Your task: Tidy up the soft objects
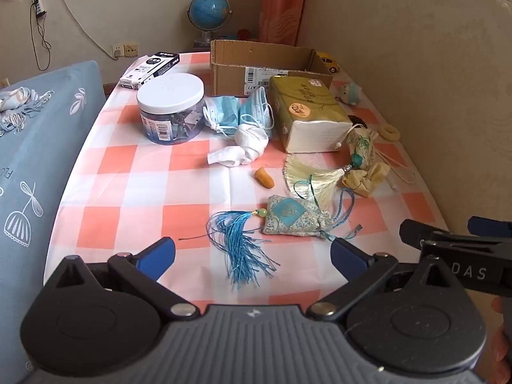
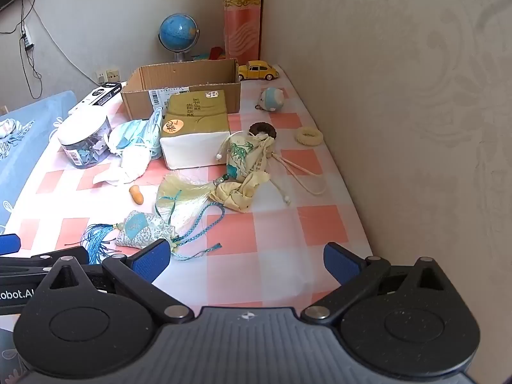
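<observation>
Two hand-held grippers side by side at the near edge of a checked table (image 1: 134,192), both spread wide and holding nothing; left gripper (image 1: 252,252) directly behind the blue sachet (image 1: 292,216), its blue tassel (image 1: 243,246) lying between the fingers; right gripper (image 2: 246,259) just to the right of that sachet, its left fingertip over the sachet's cord, bare cloth between the fingers.

Likely step, judging by the layout: picking up the blue sachet, nearest of the soft things. Best taken by the padded body, not by tassel or cord, which would slip or drag; low approach, fingers straddling the pouch across its narrow side, gentle squeeze; care for the cream tassel (image 1: 312,176) overlapping its far edge, liable to be caught too.

Further ahead: cream pouch (image 2: 244,160), orange finger cot (image 1: 265,177), white cloth (image 1: 248,147), blue masks (image 1: 238,112), all loose on the table; far right, a small plush (image 2: 272,99) and two hair rings.

Containers: open cardboard box (image 1: 256,60) at the far end, past the tissue pack (image 1: 307,112); inside hidden from both views, contents not to be told; probably the place for the soft things. Clear jar (image 1: 171,108) ahead to the left, white lid on, small bluish and dark pieces inside, too small to name.
</observation>
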Demonstrator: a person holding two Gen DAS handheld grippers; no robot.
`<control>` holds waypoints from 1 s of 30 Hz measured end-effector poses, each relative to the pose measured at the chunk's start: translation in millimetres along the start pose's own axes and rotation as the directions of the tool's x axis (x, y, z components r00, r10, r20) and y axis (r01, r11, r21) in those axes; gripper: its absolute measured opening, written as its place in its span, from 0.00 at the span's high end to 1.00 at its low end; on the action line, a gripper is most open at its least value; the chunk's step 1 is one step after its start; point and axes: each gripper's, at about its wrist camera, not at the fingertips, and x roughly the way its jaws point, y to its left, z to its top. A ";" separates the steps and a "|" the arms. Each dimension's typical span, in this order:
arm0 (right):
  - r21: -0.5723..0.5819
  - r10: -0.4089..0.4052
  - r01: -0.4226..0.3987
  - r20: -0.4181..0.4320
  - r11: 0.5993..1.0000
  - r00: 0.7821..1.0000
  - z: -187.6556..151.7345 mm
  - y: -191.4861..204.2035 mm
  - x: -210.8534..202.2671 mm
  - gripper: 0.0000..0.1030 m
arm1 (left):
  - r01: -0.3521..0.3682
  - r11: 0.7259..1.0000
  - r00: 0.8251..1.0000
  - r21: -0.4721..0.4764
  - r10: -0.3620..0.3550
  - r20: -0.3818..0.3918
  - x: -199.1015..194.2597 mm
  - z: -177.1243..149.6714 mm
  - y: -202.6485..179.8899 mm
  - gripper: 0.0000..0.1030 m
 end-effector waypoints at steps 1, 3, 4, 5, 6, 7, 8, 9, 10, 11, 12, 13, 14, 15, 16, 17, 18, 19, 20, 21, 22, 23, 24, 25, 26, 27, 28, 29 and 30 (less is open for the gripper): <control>-0.002 -0.001 0.001 -0.001 1.000 1.000 0.0 0.5 -0.3 0.00 | -0.003 1.000 1.000 0.002 0.003 0.000 0.0 0.1 0.0 0.00; -0.005 -0.006 0.006 -0.014 1.000 1.000 0.5 0.8 -0.4 0.00 | -0.006 1.000 1.000 0.005 0.006 0.003 -0.4 0.2 0.2 0.00; -0.002 -0.003 0.003 -0.013 1.000 1.000 0.6 0.7 -0.5 0.00 | -0.013 1.000 1.000 0.009 0.013 -0.013 0.5 1.0 -0.8 0.00; 0.000 -0.001 0.001 -0.013 1.000 1.000 0.7 0.6 -0.7 0.00 | -0.014 1.000 1.000 0.010 0.014 -0.013 0.7 1.5 -1.3 0.00; 0.002 0.000 0.000 -0.013 1.000 1.000 0.9 0.4 -0.8 0.00 | -0.014 1.000 1.000 0.011 0.014 -0.012 -0.5 2.0 -0.8 0.00; 0.004 0.001 -0.001 -0.012 1.000 1.000 1.1 0.2 -0.9 0.00 | -0.015 1.000 1.000 0.012 0.015 -0.012 -0.6 3.9 -1.4 0.00; 0.005 0.001 -0.001 -0.012 1.000 1.000 0.9 -3.1 -0.7 0.00 | -0.017 1.000 1.000 0.014 0.017 -0.013 -1.7 5.6 -3.6 0.00; 0.006 0.000 0.000 -0.014 1.000 1.000 2.1 -1.7 -0.2 0.00 | -0.016 1.000 1.000 0.013 0.016 -0.009 -2.6 5.5 -3.4 0.00; 0.000 -0.002 0.002 -0.006 1.000 1.000 0.9 -1.2 -0.6 0.00 | -0.013 1.000 1.000 0.011 0.013 -0.009 -3.0 6.4 -2.3 0.00; -0.001 -0.002 0.002 -0.007 1.000 1.000 1.0 -1.3 -0.7 0.00 | -0.013 1.000 1.000 0.011 0.013 -0.010 -2.9 7.6 -2.8 0.00; -0.001 -0.002 0.002 -0.008 1.000 1.000 1.6 -0.3 -2.3 0.00 | -0.010 1.000 1.000 0.011 0.010 0.004 -3.3 3.1 -1.5 0.00; 0.000 -0.001 0.001 -0.008 1.000 1.000 1.8 -0.8 -2.0 0.00 | -0.010 1.000 1.000 0.012 0.010 0.006 -3.4 2.5 -1.7 0.00; -0.002 -0.001 0.001 -0.006 1.000 1.000 1.6 -0.7 -2.2 0.00 | -0.010 1.000 1.000 0.012 0.010 0.005 -4.2 2.4 -2.1 0.00; -0.002 -0.002 0.002 -0.007 1.000 1.000 1.7 -0.7 -2.6 0.00 | -0.008 1.000 1.000 0.010 0.008 0.007 -4.2 1.8 -1.7 0.00; -0.002 -0.002 0.002 -0.006 1.000 1.000 1.8 -1.0 -2.6 0.00 | -0.008 1.000 1.000 0.010 0.008 0.007 -4.5 2.0 -1.9 0.00; -0.004 -0.001 0.001 -0.005 1.000 1.000 1.7 -2.0 -2.5 0.00 | -0.009 1.000 1.000 0.008 0.009 0.008 -3.3 2.2 -2.4 0.00; -0.003 -0.002 0.002 -0.005 1.000 1.000 2.1 -2.6 -2.6 0.00 | -0.008 1.000 1.000 0.008 0.008 0.010 -3.3 2.0 -2.1 0.00; -0.003 -0.002 0.002 -0.005 1.000 1.000 2.4 -3.3 -2.5 0.00 | -0.007 1.000 1.000 0.008 0.007 0.010 -3.4 2.1 -2.3 0.00; -0.005 -0.002 0.002 -0.003 1.000 1.000 1.8 -2.5 -2.8 0.00 | -0.007 1.000 1.000 0.008 0.007 0.010 -3.6 2.3 -2.3 0.00; -0.005 -0.002 0.002 -0.004 1.000 1.000 2.0 -2.8 -2.4 0.00 | -0.007 1.000 1.000 0.008 0.007 0.011 -3.6 2.1 -2.5 0.00; -0.006 -0.003 0.003 -0.002 1.000 1.000 1.7 -2.3 -2.5 0.00 | -0.006 1.000 1.000 0.008 0.006 0.012 -3.8 2.3 -2.5 0.00; -0.006 -0.005 0.005 -0.001 1.000 1.000 2.0 -2.7 -2.8 0.00 | -0.006 1.000 1.000 0.007 0.006 0.012 -4.3 2.7 -2.9 0.00; -0.006 -0.006 0.006 0.000 1.000 1.000 2.1 -2.7 -3.4 0.00 | -0.006 1.000 1.000 0.008 0.006 0.013 -4.4 2.7 -2.8 0.00; -0.006 -0.009 0.009 0.002 1.000 1.000 1.9 -2.0 -6.3 0.00 | -0.006 1.000 1.000 0.008 0.006 0.012 -4.5 2.9 -2.8 0.00; -0.006 -0.008 0.008 0.002 1.000 1.000 2.0 -2.3 -6.1 0.00 | -0.006 1.000 1.000 0.008 0.006 0.012 -4.5 2.8 -3.0 0.00; -0.006 -0.008 0.008 0.003 1.000 1.000 2.4 -2.6 -6.3 0.00 | -0.006 1.000 1.000 0.008 0.006 0.013 -4.4 2.6 -3.0 0.00; -0.005 -0.008 0.008 0.002 1.000 1.000 2.8 -2.9 -6.2 0.00 | -0.006 1.000 1.000 0.007 0.006 0.013 -4.4 2.9 -3.1 0.00; -0.007 -0.009 0.009 0.005 1.000 1.000 2.6 -2.5 -6.4 0.00 | -0.007 1.000 1.000 0.007 0.007 0.012 -4.5 2.9 -3.1 0.00; -0.007 -0.009 0.009 0.003 1.000 1.000 2.9 -2.7 -6.2 0.00 | -0.006 1.000 1.000 0.008 0.006 0.013 -4.6 2.6 -2.8 0.00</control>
